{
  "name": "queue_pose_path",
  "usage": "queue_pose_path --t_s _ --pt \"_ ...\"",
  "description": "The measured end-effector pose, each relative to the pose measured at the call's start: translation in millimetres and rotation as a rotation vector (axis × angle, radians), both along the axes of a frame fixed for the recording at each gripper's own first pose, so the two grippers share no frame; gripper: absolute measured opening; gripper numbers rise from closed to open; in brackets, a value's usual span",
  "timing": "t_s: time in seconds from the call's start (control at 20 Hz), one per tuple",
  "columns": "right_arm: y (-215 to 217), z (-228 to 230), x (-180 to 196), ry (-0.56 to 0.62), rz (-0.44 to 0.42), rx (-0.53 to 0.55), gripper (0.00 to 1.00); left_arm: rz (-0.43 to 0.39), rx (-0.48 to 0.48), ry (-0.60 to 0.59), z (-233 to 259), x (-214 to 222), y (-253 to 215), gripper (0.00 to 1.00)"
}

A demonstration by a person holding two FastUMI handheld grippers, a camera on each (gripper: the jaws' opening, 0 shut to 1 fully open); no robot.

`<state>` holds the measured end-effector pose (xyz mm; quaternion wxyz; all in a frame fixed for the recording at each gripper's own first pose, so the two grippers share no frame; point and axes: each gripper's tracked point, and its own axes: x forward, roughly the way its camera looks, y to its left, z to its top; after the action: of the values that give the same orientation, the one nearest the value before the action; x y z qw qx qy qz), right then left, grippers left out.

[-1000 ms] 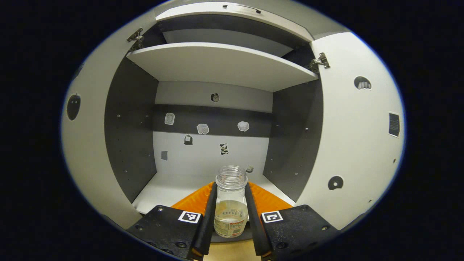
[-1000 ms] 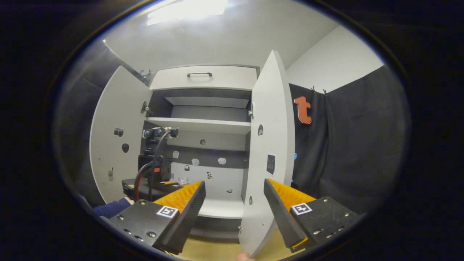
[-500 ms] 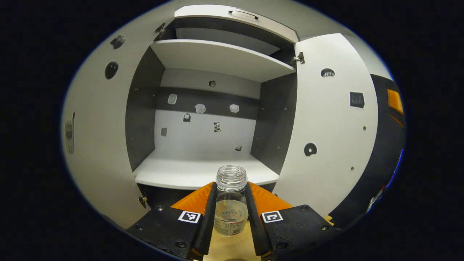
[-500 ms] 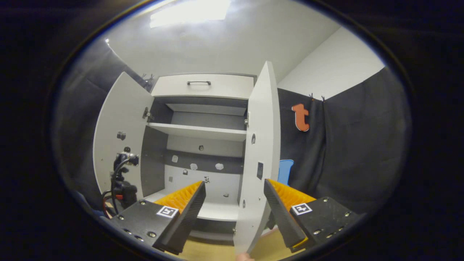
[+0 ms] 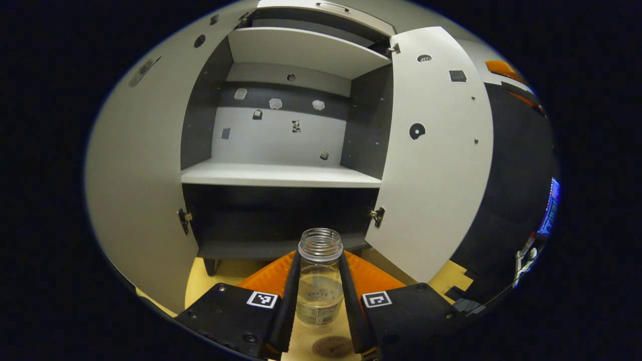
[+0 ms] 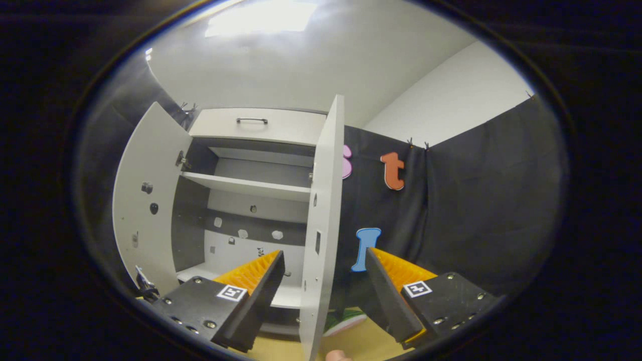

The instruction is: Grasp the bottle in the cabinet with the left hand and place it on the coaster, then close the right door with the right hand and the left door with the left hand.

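Clear plastic bottle, uncapped, a little liquid in the bottom, label band near the base. Upright between the fingers of the left gripper, both fingers pressing its sides just below the neck. Bottle is outside the cabinet, held above the wooden table. Round brown coaster lies on the table below and just in front of the bottle's base, partly cut off at the bottom edge of the left gripper view.

Cabinet: both doors swung wide. Left door and right door white, small stickers on their inner faces. Lower shelf bare; small stickers on the back panel. Drawer with handle across the top.

Right gripper: fingers well apart, nothing between the pads. The free edge of the right door stands between them in the right gripper view, seen edge-on; contact cannot be told. A fingertip shows at the bottom edge.
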<state>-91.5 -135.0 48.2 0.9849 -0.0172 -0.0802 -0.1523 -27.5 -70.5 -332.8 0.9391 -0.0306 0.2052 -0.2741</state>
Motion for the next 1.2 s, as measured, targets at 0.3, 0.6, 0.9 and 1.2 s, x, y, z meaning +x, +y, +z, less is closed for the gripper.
queue_pose_path --t_s 0.3,0.6,0.9,1.2 --pt "-12 -1 -5 0.010 -0.040 -0.010 0.98 -0.012 0.008 0.107 -57 -32 5 0.47" --pt "-19 -2 -10 0.024 -0.056 -0.025 0.97 0.003 0.003 0.148 -93 -51 -2 0.47" --pt "-25 -7 -8 0.042 -0.069 -0.034 0.98 0.009 0.022 0.131 -96 -55 -3 0.49" --pt "-31 -7 -1 0.040 -0.078 -0.048 0.98 -0.012 0.080 0.130 -92 -71 1 0.59"
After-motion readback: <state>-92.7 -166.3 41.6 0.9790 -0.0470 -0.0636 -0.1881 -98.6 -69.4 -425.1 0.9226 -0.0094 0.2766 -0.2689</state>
